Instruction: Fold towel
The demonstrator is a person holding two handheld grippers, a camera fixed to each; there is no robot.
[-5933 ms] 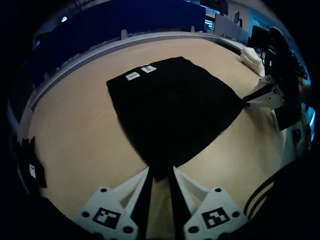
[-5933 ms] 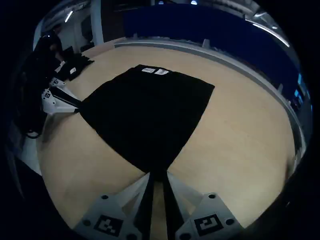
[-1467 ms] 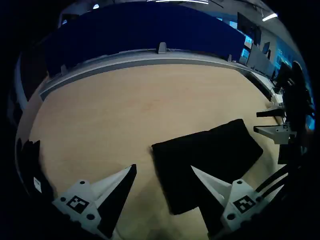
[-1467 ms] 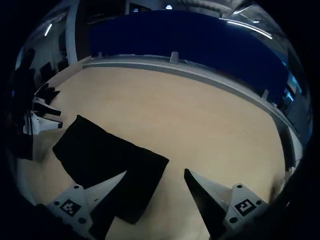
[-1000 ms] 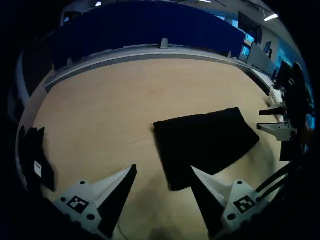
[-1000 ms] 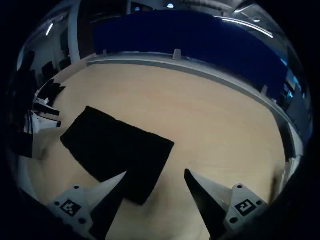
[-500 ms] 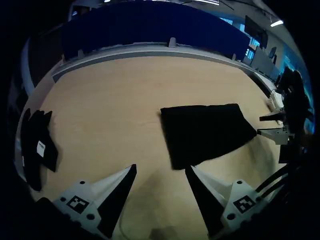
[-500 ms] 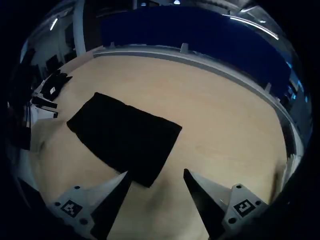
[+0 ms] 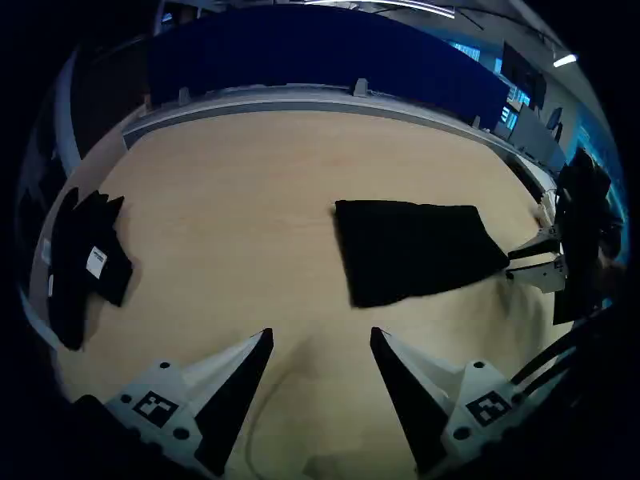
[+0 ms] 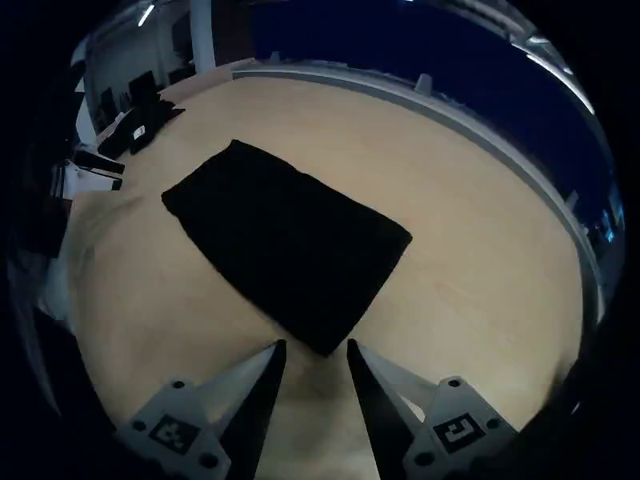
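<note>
Two grippers low over wooden table [image 9: 240, 184], both aimed forward and slightly down at the tabletop. Left gripper [image 9: 320, 336]: fingers spread wide, nothing between them, bare wood ahead of the tips. Right gripper [image 10: 314, 346]: fingers parted by a narrower gap, not pinching. In the right gripper view the near corner of the black towel [image 10: 280, 240] sits right at that gap, at or just ahead of the tips; contact can't be told.

Towel is folded into a flat rectangle on the table. From the left gripper it lies ahead and to the right, apart from the fingers, long axis running crosswise toward the right gripper. From the right gripper it lies straight ahead, long axis slanting from near-right to far-left, one corner pointing back at the gripper.

In the left gripper view the right gripper comes in from the far right, tips at the towel's right corner, with the dark-clad person [image 9: 580, 216] behind it. Pile of black cloths [image 9: 84, 256] with a white tag lies far left of the left gripper, well apart from the towel. Blue partition [image 9: 320, 56] along the table's far edge.
</note>
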